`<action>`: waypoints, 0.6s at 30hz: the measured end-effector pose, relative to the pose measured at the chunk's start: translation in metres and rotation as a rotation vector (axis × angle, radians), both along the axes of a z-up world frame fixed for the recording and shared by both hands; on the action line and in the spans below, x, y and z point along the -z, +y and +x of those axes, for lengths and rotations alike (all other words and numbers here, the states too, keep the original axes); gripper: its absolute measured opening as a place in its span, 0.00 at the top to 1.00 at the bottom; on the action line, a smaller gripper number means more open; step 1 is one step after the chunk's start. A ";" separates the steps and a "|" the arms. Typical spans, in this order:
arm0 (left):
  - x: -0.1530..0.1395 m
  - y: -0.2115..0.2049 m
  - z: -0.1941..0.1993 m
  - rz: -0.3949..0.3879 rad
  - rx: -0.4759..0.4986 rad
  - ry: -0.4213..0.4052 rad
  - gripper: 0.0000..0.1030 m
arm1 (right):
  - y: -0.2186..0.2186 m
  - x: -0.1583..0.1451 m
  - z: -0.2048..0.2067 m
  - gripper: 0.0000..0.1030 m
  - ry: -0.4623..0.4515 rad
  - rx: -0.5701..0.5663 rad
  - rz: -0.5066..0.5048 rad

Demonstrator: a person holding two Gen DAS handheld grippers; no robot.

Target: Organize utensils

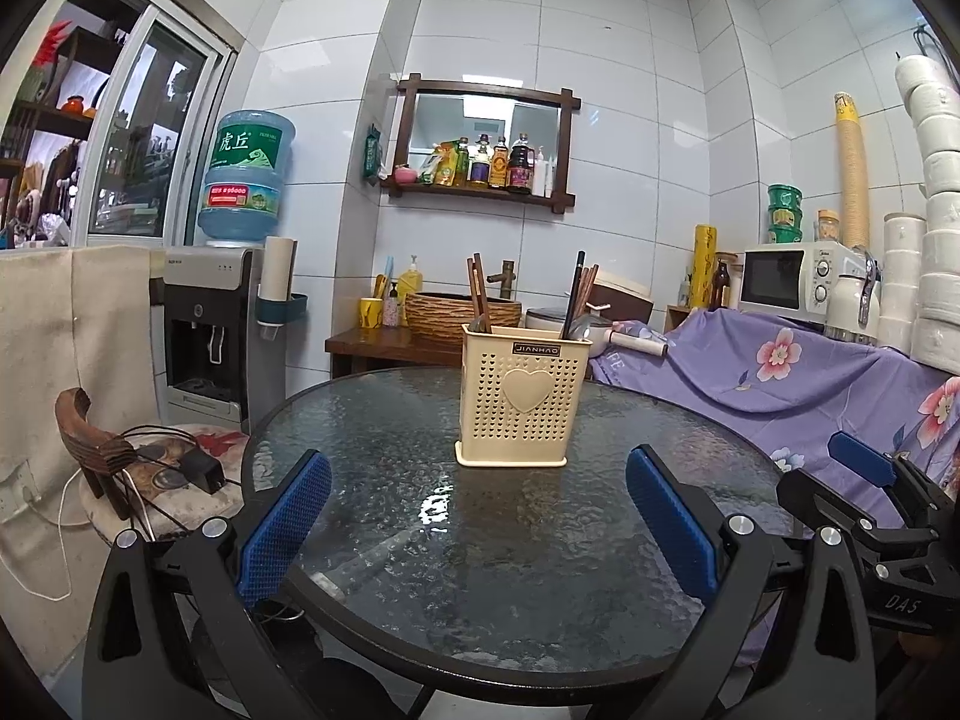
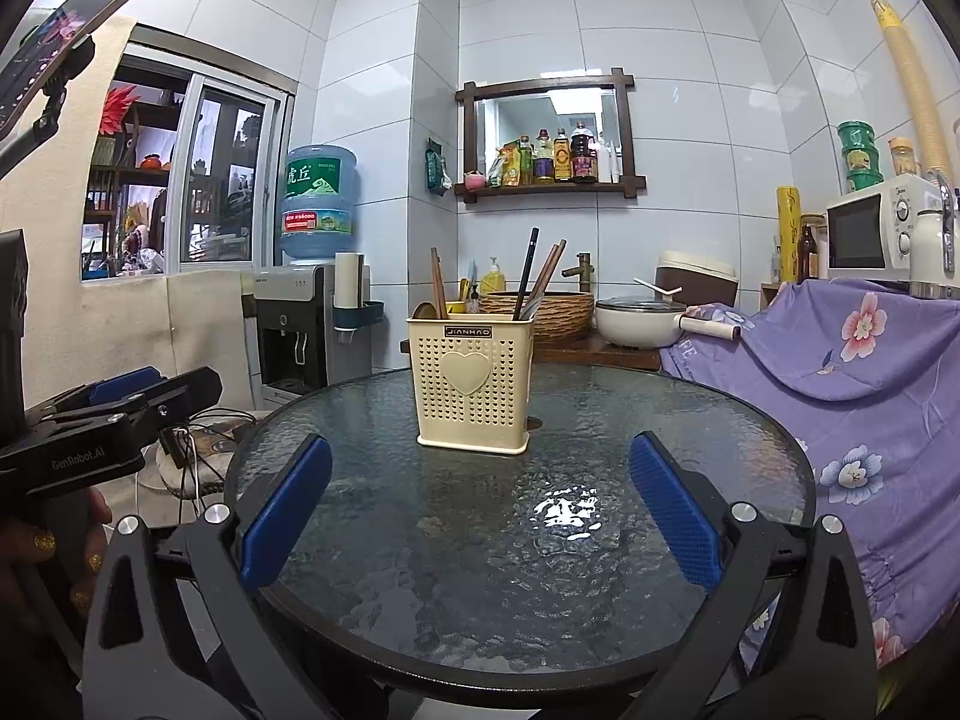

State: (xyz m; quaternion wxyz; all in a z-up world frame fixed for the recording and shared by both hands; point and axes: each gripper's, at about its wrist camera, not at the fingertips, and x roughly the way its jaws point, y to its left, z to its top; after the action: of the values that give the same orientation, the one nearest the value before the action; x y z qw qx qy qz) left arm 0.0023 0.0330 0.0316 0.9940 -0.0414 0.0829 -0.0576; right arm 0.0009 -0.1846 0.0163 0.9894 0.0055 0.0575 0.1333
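Observation:
A cream perforated utensil holder (image 1: pixel 521 397) with a heart on its front stands upright on the round glass table (image 1: pixel 384 420), toward its far side. Chopsticks (image 1: pixel 477 285) and a dark stick (image 1: pixel 574 291) stand in it, with spoon ends showing at the rim. It also shows in the right wrist view (image 2: pixel 473 387), with chopsticks (image 2: pixel 438 283) in it. My left gripper (image 1: pixel 478 519) is open and empty over the table's near edge. My right gripper (image 2: pixel 480 513) is open and empty beside it, to the right. Each gripper shows in the other's view.
A purple floral cloth (image 1: pixel 810 372) covers the counter at the right, with a microwave (image 1: pixel 786 282) and stacked white rolls behind. A water dispenser (image 1: pixel 210 324) stands at the left. A stool with cables (image 1: pixel 150 468) is beside the table. A wicker basin (image 1: pixel 462 312) and white pot (image 2: pixel 642 321) sit behind the table.

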 end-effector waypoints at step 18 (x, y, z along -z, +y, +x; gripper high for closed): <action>0.003 0.002 0.002 -0.004 -0.011 0.009 0.06 | 0.002 0.002 0.000 0.05 0.008 0.001 -0.005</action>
State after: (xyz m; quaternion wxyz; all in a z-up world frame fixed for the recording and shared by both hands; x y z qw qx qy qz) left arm 0.0039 0.0353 0.0288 0.9939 -0.0439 0.0870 -0.0523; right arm 0.0004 -0.1823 0.0146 0.9893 0.0038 0.0618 0.1325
